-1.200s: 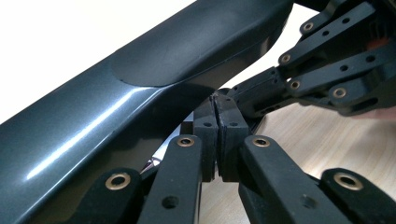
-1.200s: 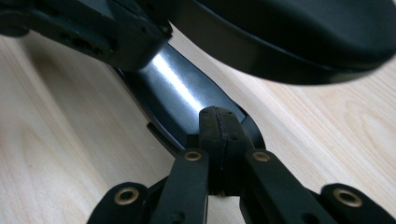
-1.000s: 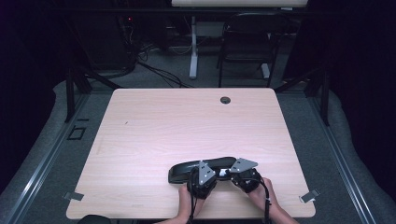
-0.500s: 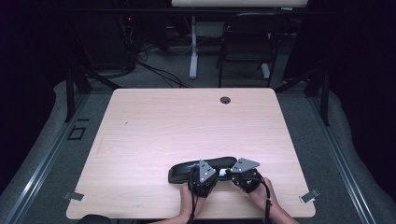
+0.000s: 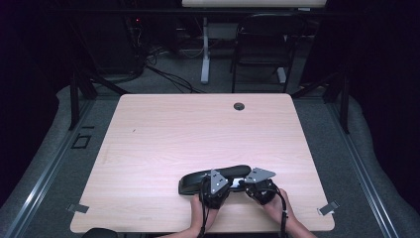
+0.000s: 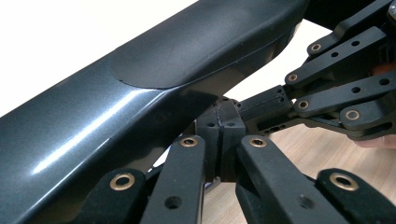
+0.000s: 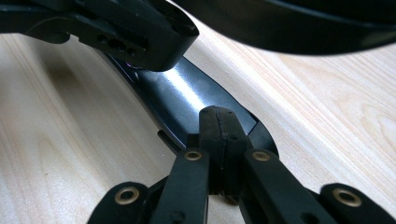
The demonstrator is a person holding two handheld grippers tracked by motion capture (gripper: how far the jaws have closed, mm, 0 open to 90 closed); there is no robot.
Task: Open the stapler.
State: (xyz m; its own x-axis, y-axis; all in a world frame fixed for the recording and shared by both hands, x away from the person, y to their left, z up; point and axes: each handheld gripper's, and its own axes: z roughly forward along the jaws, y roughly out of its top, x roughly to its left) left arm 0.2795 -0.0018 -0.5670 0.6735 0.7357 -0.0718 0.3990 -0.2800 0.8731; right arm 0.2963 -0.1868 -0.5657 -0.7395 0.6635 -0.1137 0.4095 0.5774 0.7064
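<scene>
A long dark grey glossy case [image 5: 198, 179] lies near the table's front edge, its lid raised from its lower half. In the left gripper view the lid [image 6: 140, 79] slants across above my left gripper [image 6: 219, 135], whose jaws are pressed together at the lid's lower rim. My right gripper [image 7: 218, 135] is shut on the thin end of the shiny lower half [image 7: 187, 100]. The two grippers meet tip to tip: the right gripper [image 6: 261, 107] comes in from the right of the left gripper view. In the high view, the left gripper [image 5: 229, 184] and right gripper [image 5: 245, 184] sit side by side at the case.
The light wood table [image 5: 198, 129] has a small round cable hole [image 5: 239, 106] at its far edge. Beyond it stand a dark chair [image 5: 262, 39] and a white post [image 5: 205, 49]. Both hands rest near the front edge.
</scene>
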